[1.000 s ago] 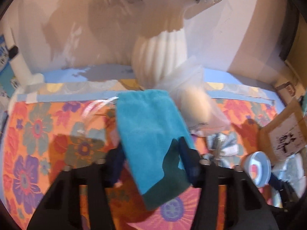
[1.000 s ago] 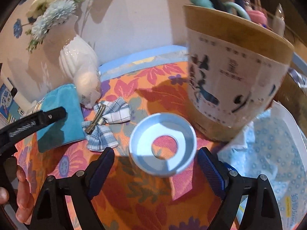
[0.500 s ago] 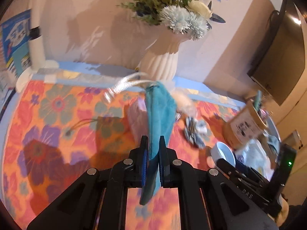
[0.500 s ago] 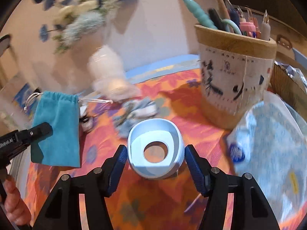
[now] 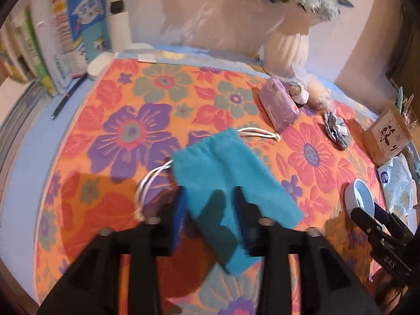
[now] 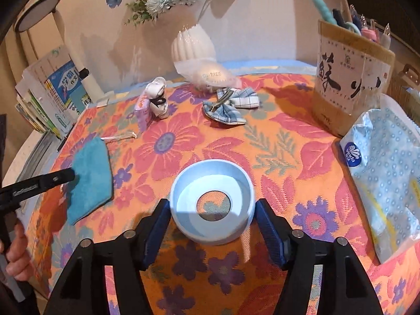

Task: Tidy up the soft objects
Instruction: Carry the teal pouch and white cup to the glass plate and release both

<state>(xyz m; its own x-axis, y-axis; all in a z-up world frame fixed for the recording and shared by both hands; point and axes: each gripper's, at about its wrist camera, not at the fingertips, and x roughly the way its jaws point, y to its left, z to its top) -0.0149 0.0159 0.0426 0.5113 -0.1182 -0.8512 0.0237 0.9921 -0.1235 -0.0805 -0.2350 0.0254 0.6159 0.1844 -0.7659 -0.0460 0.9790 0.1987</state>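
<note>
Claws both opening: left claw (image 5: 210,210) astride teal pouch (image 5: 231,181), right claw (image 6: 212,220) flanking blue ring (image 6: 212,202).

A soft teal drawstring pouch (image 5: 231,181) with white cords lies flat at the near left of the flowered cloth; a blue-checked fabric bow (image 6: 229,105) rests farther right.

Tabletop (image 6: 262,141), as seen from the right wrist: a tape ring (image 6: 212,207) is placed near front centre. A drawstring pouch (image 6: 89,176) is laid at the left edge. A checked bow clip (image 6: 229,105) is set behind the ring, with a bagged sponge (image 6: 210,74) and a vase (image 6: 193,44) behind it. A tissue pack (image 6: 143,110) is stood left of the bow. A pen holder (image 6: 351,78) is set back right, with a wipes packet (image 6: 386,173) before it. Books (image 6: 52,94) are stacked far left.
</note>
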